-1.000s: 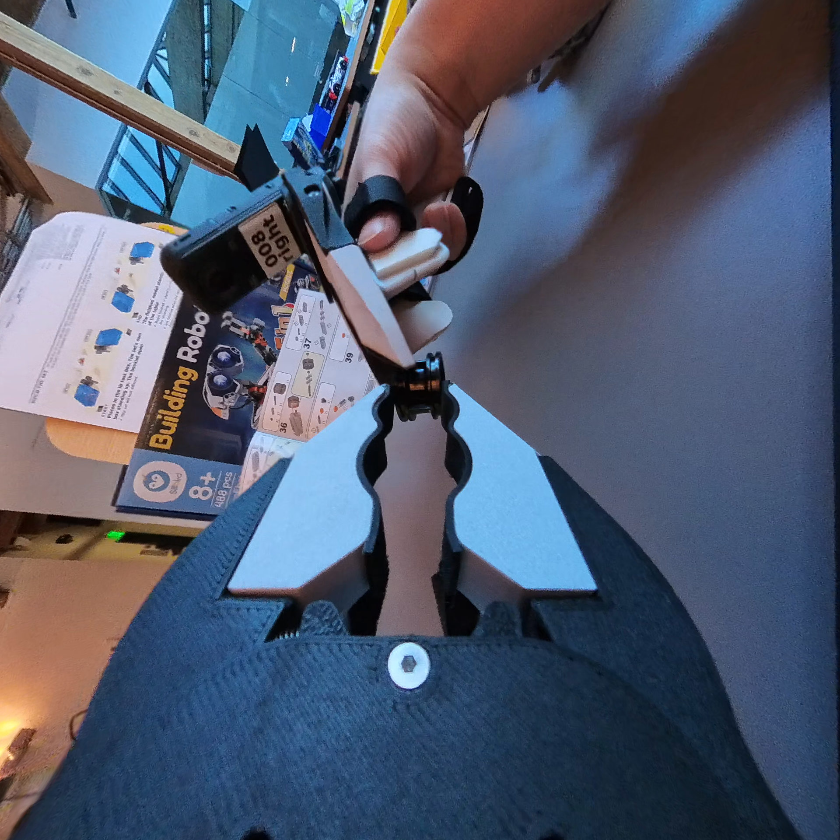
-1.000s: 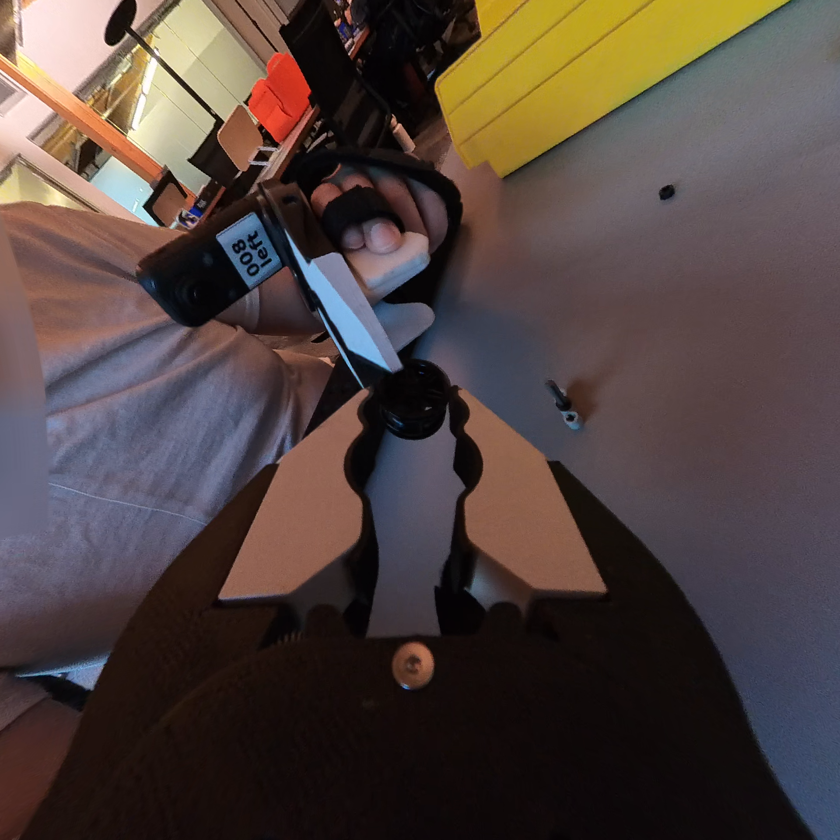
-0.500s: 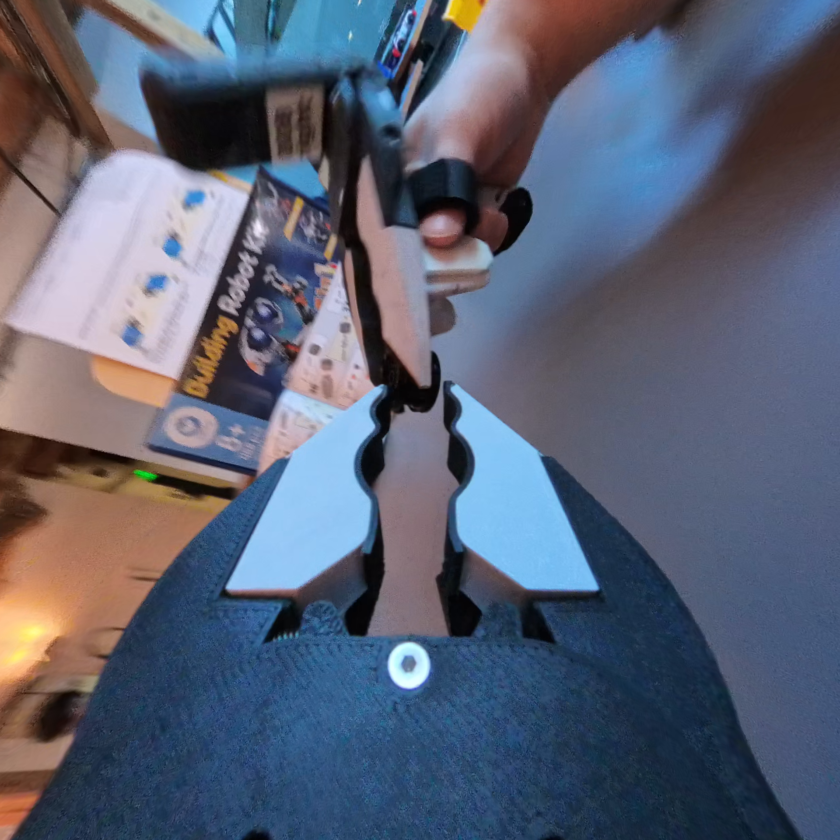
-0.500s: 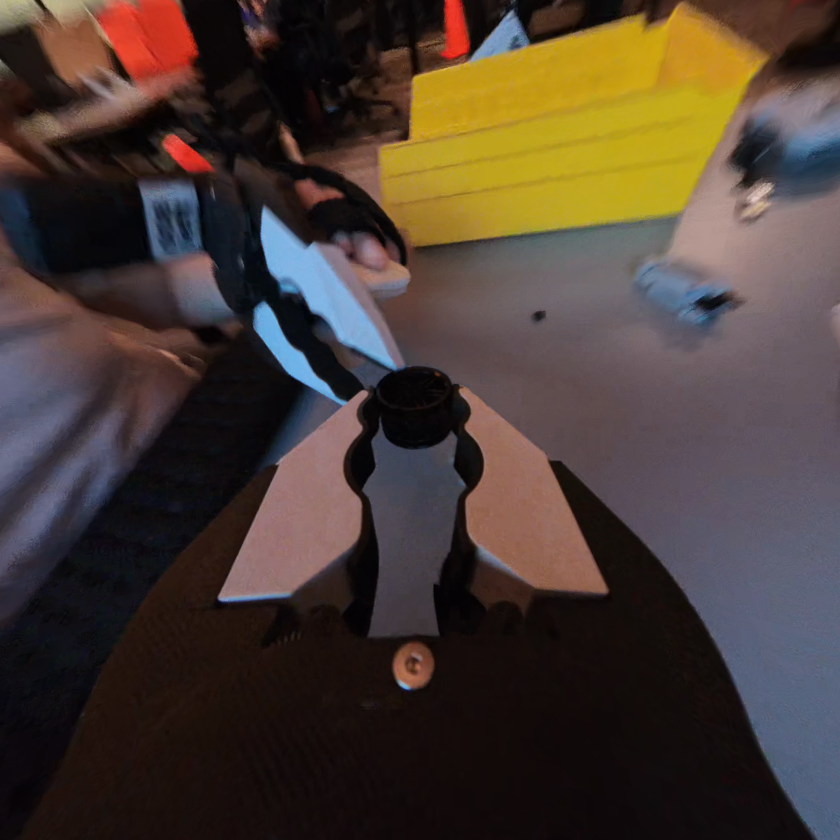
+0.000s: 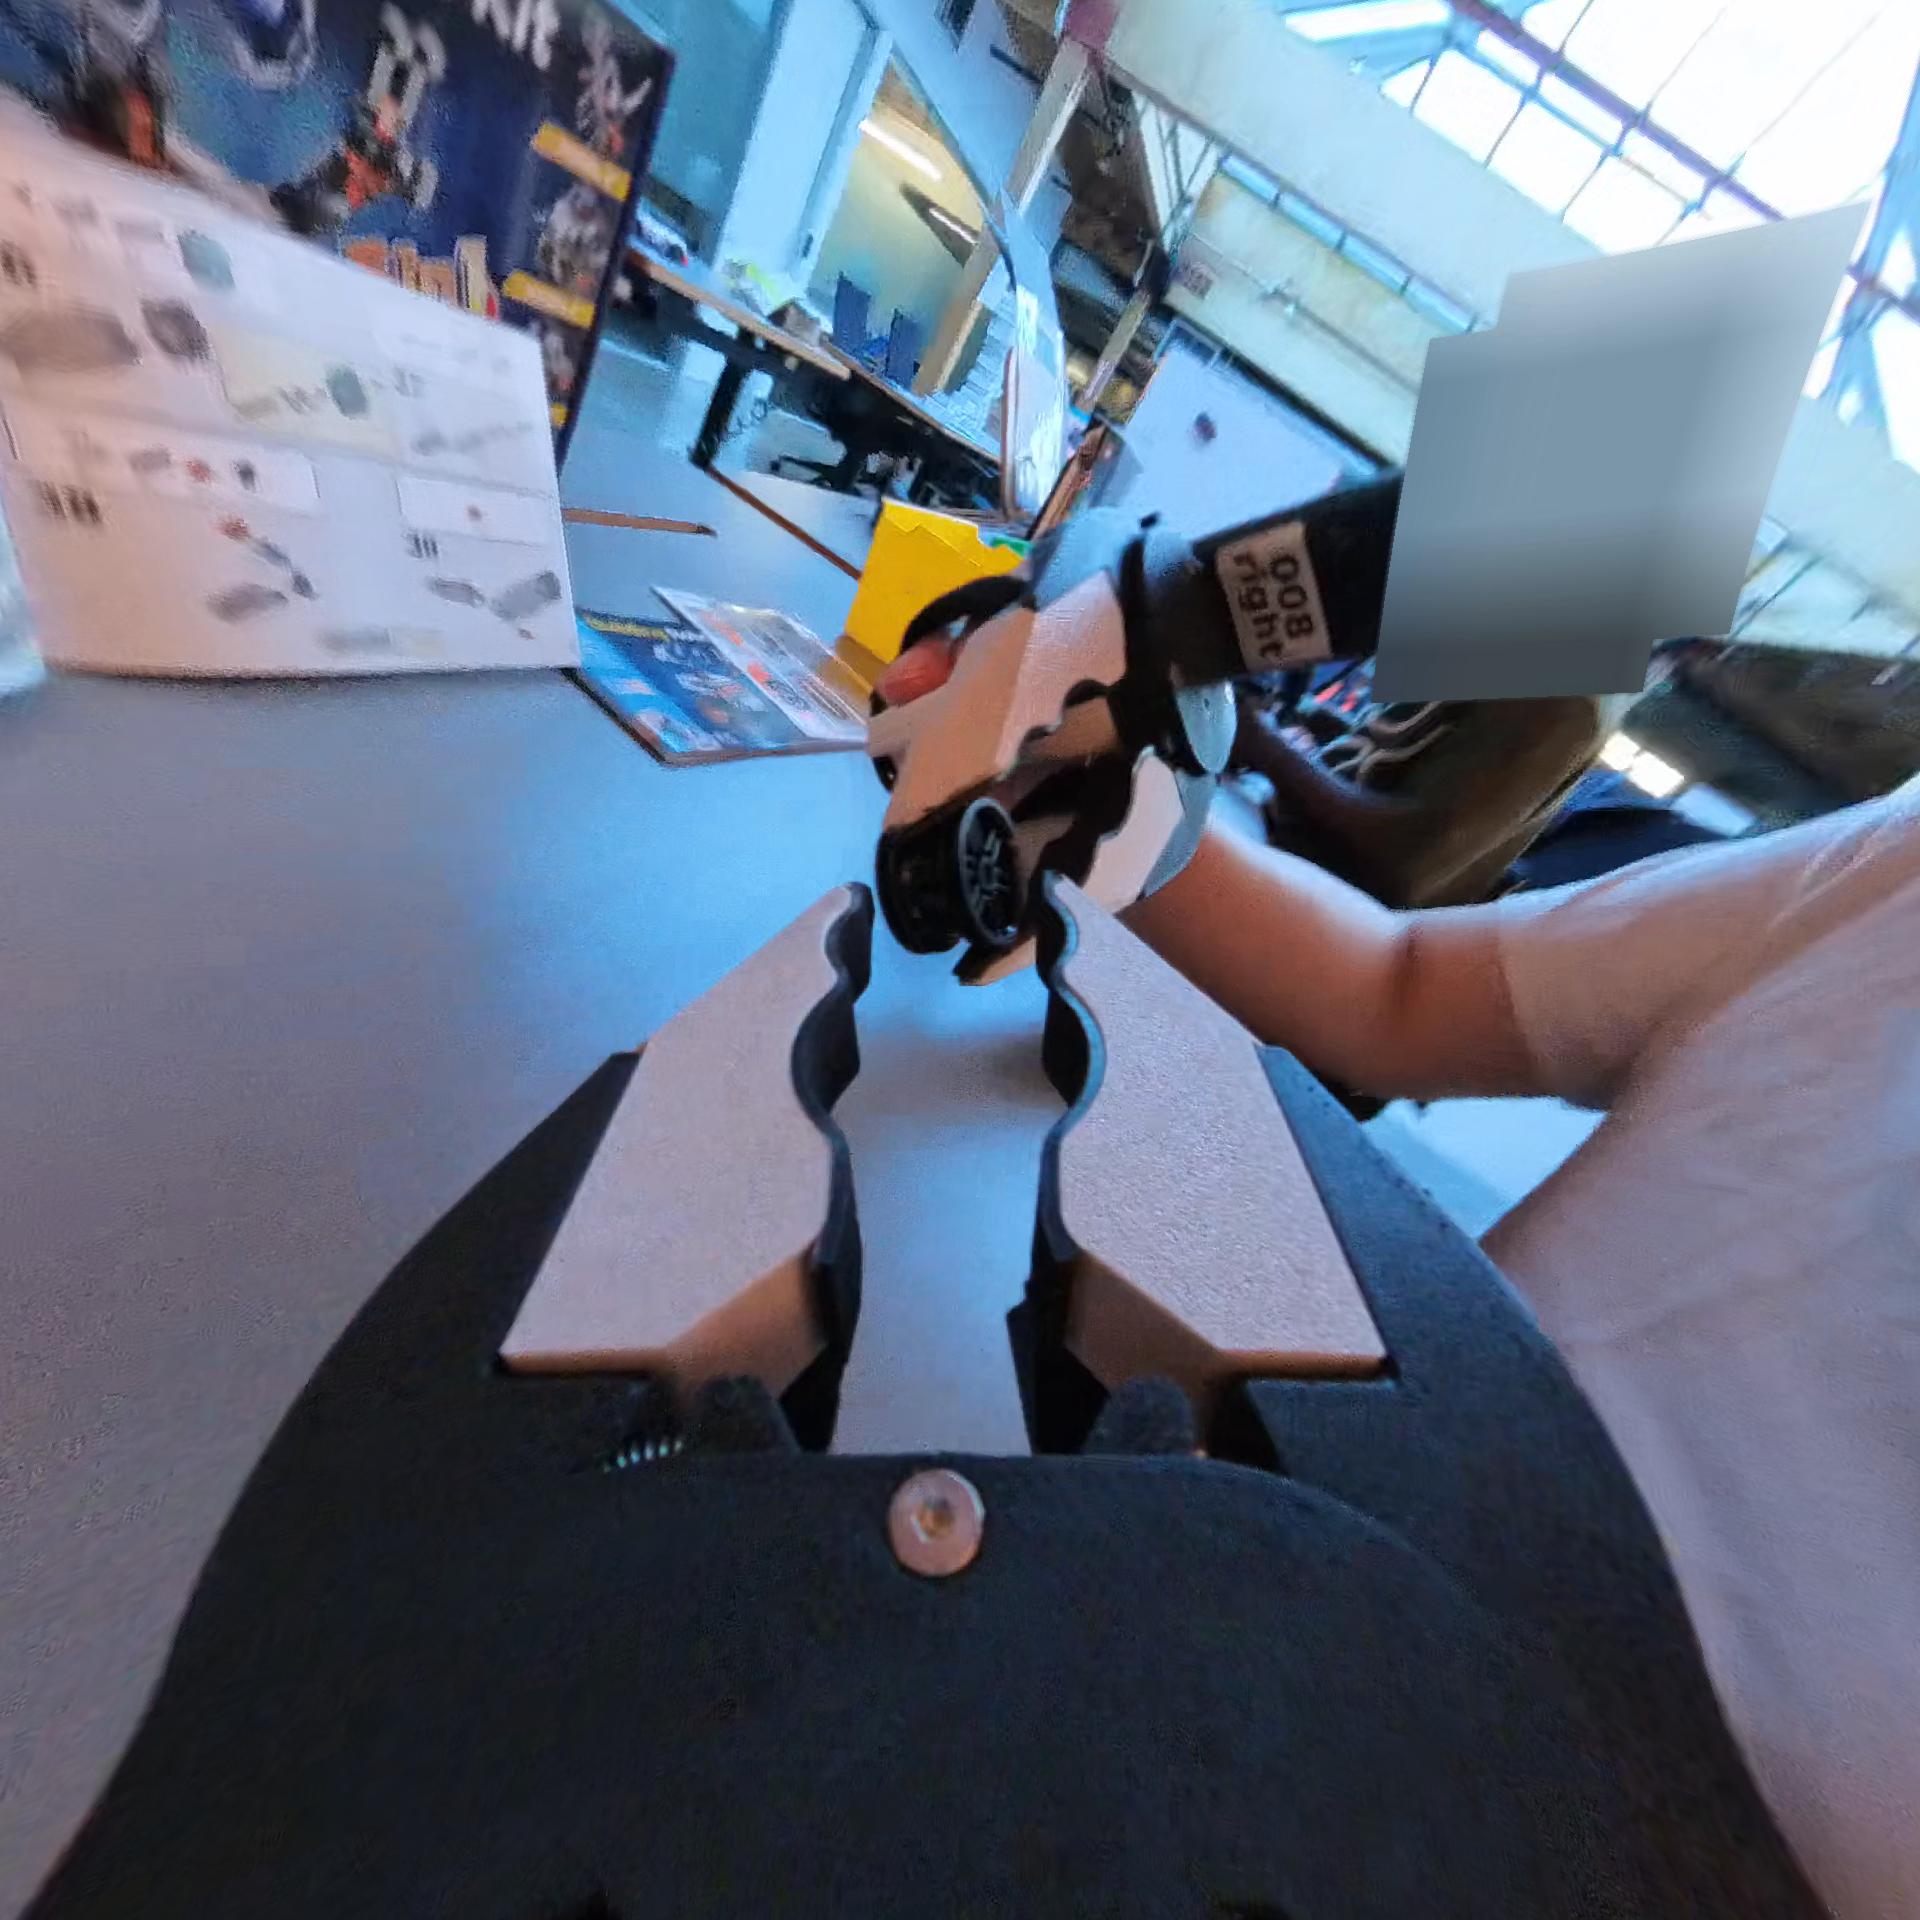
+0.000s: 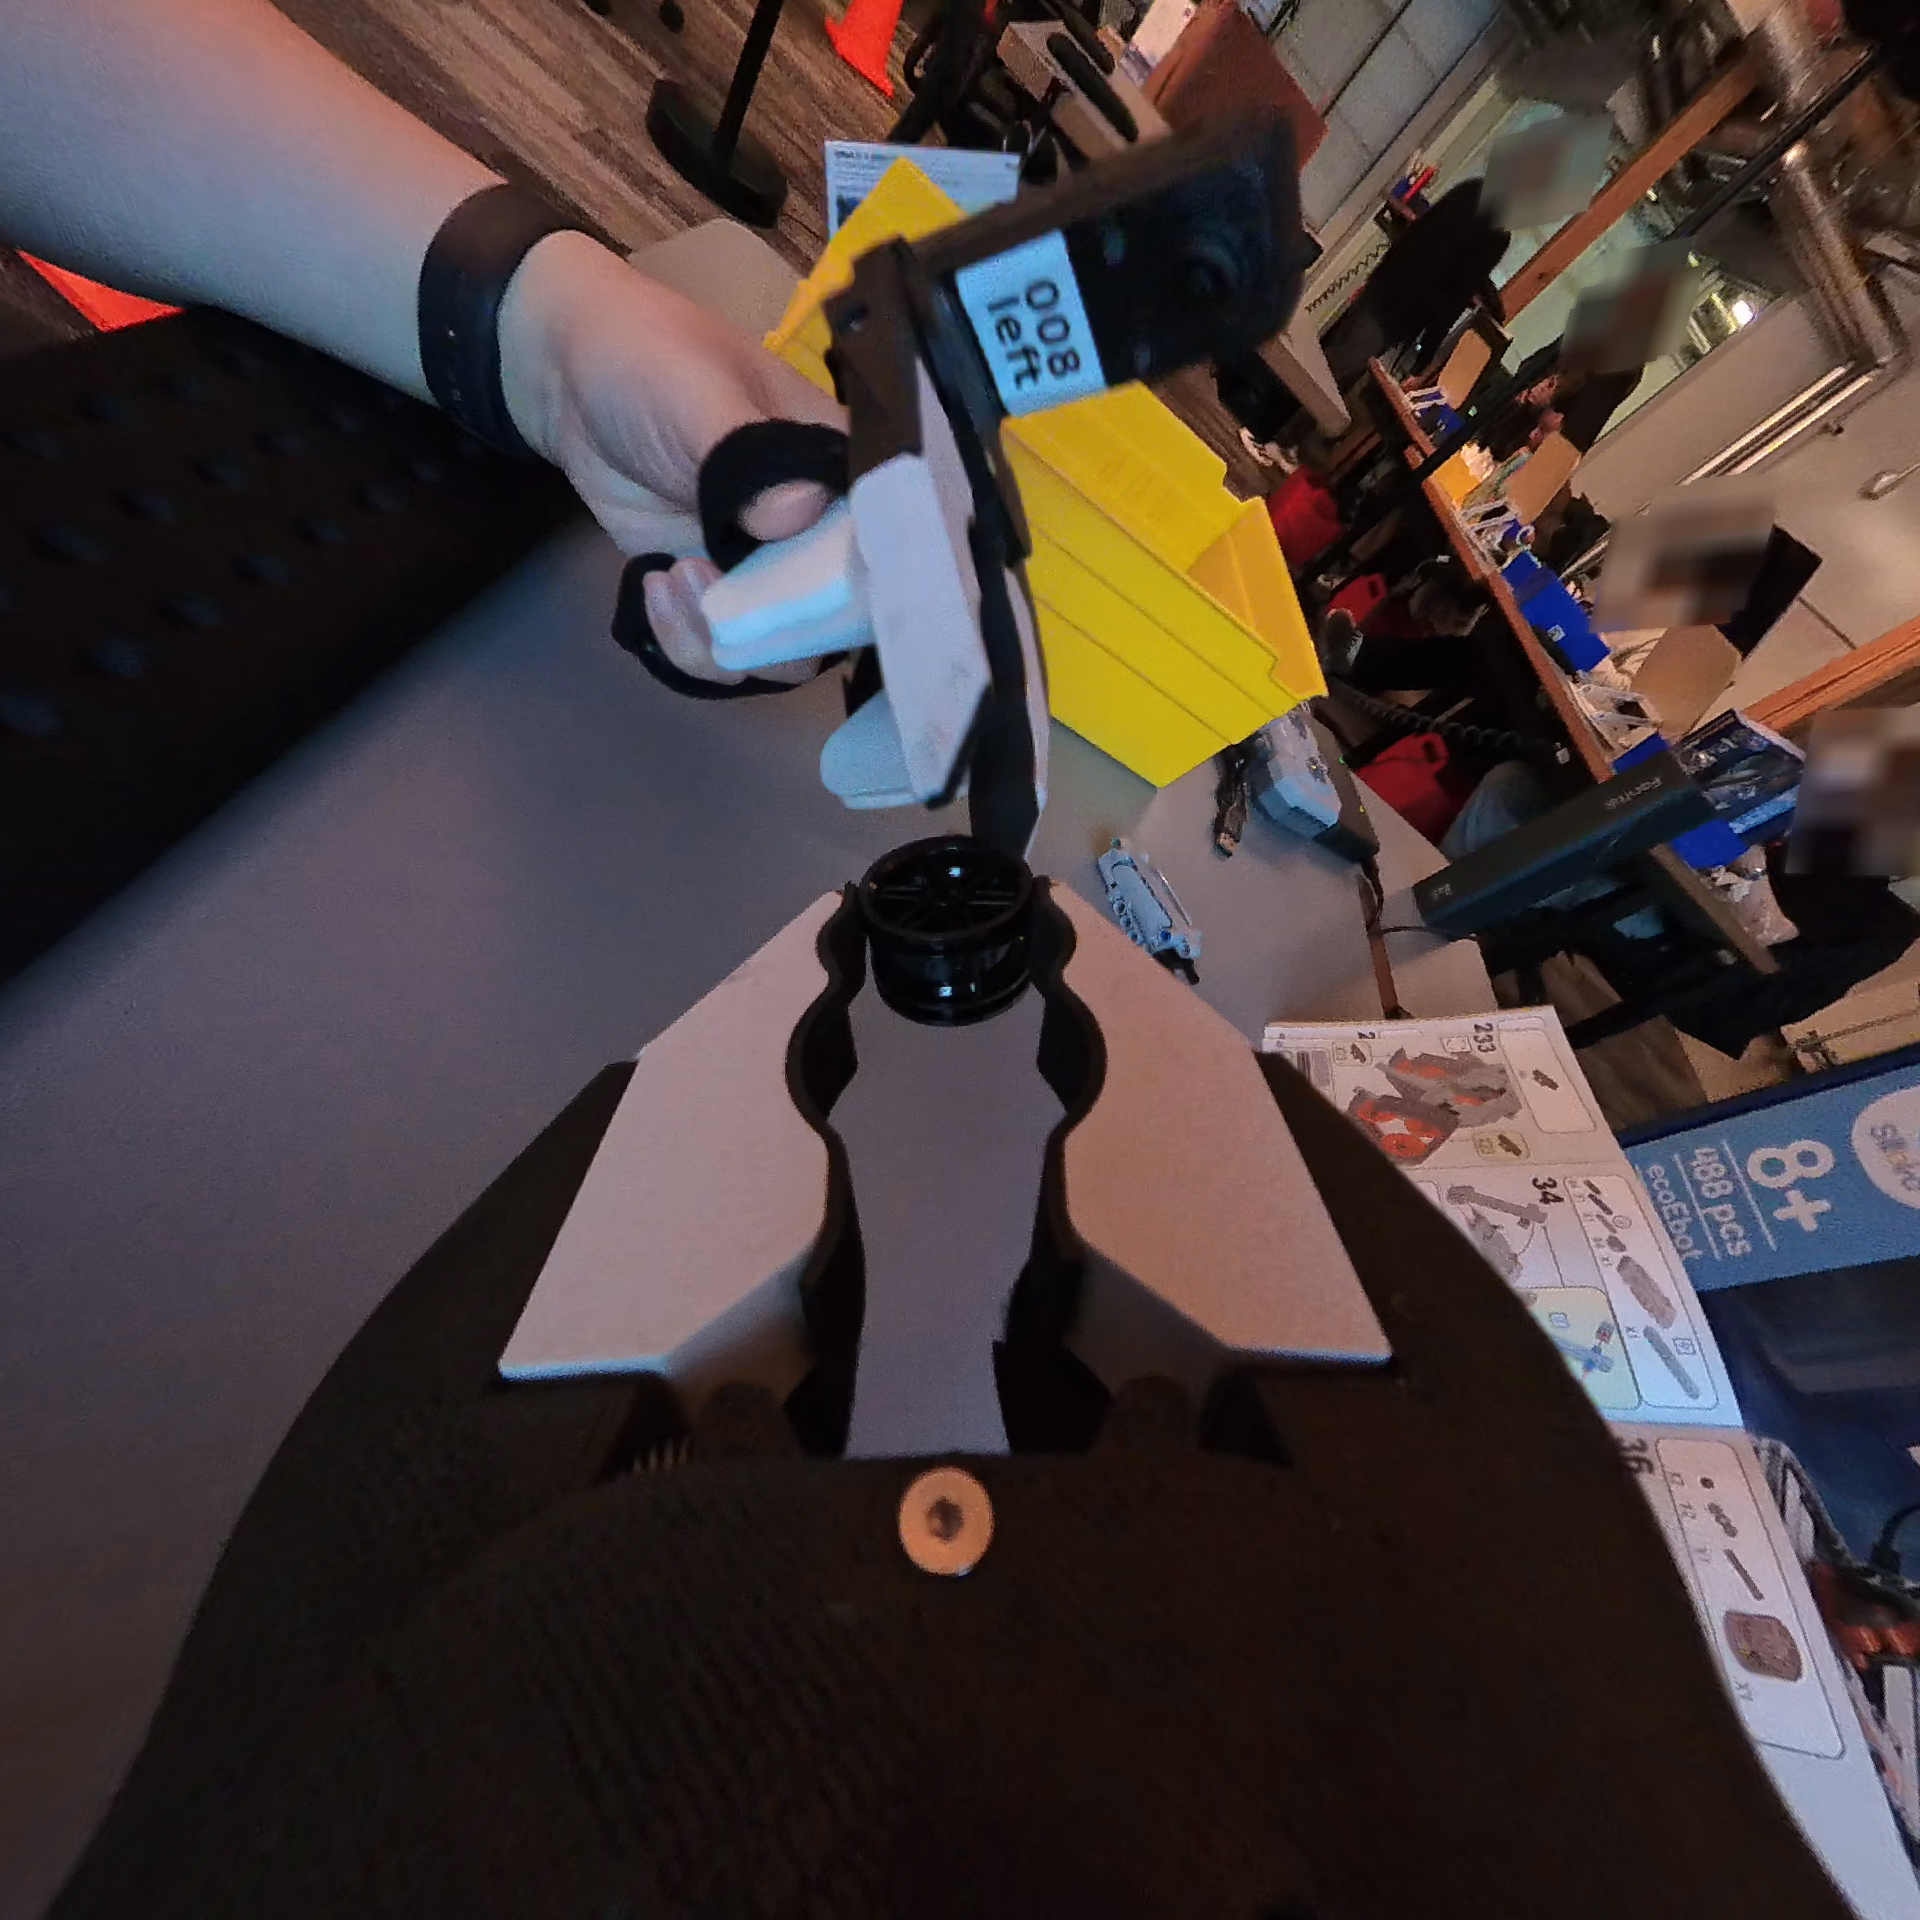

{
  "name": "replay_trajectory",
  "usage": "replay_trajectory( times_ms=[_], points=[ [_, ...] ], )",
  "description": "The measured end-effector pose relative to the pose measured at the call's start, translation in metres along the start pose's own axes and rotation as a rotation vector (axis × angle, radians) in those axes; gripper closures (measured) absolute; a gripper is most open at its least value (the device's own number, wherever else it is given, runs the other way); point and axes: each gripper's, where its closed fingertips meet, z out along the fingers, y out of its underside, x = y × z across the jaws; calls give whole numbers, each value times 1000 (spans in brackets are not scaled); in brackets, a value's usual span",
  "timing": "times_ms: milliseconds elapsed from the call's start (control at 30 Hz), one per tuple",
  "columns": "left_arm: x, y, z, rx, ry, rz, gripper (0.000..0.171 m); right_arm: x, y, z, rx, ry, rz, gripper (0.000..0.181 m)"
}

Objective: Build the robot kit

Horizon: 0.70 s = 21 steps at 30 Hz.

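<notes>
My right gripper (image 6: 945,904) is shut on a small black spoked wheel (image 6: 945,930), pinched between its fingertips above the grey table (image 6: 364,935). In the left wrist view the same wheel (image 5: 940,873) sits in the right gripper's fingers (image 5: 987,696), just ahead of my left gripper (image 5: 951,899). The left jaws stand apart with nothing between them. In the right wrist view the left gripper's fingers (image 6: 914,623) hang side-on just above the wheel, with one black pad edge almost touching it. A hand holds each gripper.
A yellow bin (image 6: 1143,603) stands behind the grippers. Grey toy parts (image 6: 1148,899) and a grey block with cables (image 6: 1288,779) lie near it. An instruction booklet (image 6: 1538,1226) and a blue kit box (image 6: 1787,1174) are at the right. An open instruction sheet (image 5: 281,468) stands at the left. Both grippers' tips are close together, under 4 cm apart.
Both grippers have swung round, so the backgrounds differ. The wheel stays in the right gripper. The left jaws are a little wider and have drawn slightly back from the wheel.
</notes>
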Motion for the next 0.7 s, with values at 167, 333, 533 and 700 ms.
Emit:
replay_trajectory(
  times_ms=[167,333,533,700],
  points=[
    [-2,2,-1,1,79,-200,143,-5,-6,5,19,-3,-27,150],
    [-9,7,-3,-25,61,-250,155,-8,3,9,-18,-14,0,151],
    [-27,0,-11,41,-35,-269,154,6,7,5,-16,49,69,150],
    [-44,-10,-20,139,-141,-288,155,19,17,13,-74,153,148,138]
  ],
)
